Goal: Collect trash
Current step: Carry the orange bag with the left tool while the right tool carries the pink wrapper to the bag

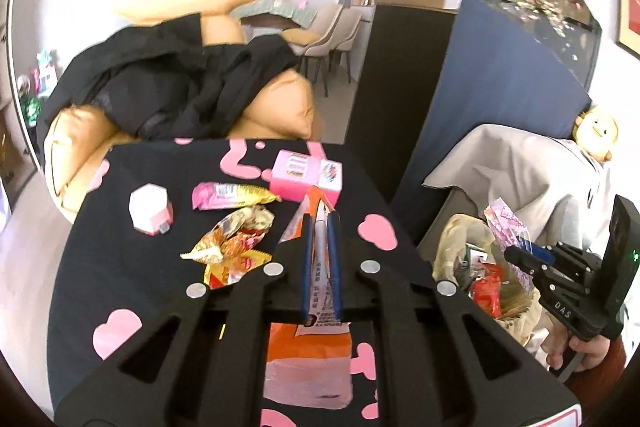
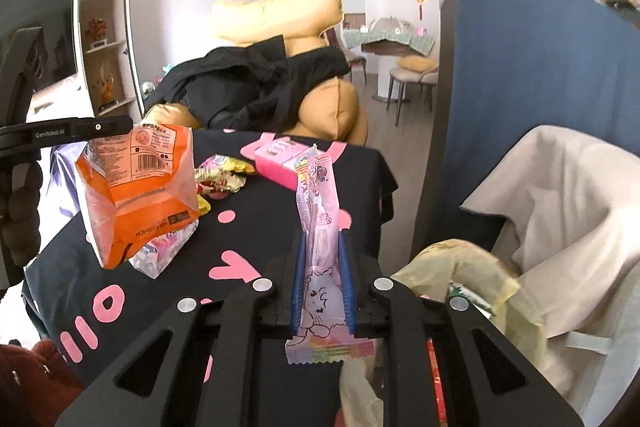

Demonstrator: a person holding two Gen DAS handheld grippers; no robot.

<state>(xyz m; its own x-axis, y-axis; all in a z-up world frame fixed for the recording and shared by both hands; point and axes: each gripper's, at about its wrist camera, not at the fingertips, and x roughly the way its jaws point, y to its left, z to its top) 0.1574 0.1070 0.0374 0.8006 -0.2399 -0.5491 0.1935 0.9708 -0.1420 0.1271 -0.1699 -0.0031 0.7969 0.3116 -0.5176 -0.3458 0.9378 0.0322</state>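
A tabletop (image 1: 132, 251) is standing under a black cloth printed with pink shapes. Lying on it are a pink box (image 1: 306, 175) toward the far edge, a pink-and-gold wrapper (image 1: 232, 195) beside it, a white-and-pink carton (image 1: 150, 211) further left, and a crumpled gold-and-red wrapper (image 1: 234, 241) nearer the camera. A clear crinkled wrapper (image 2: 160, 255) is possibly resting there too, though it is partly hidden.

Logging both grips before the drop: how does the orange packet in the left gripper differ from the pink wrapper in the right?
The orange packet is broad and puffed; the pink wrapper is narrow and flat. The packet hangs below the left gripper; the wrapper stands up from the right gripper. Both are clamped and off the table.
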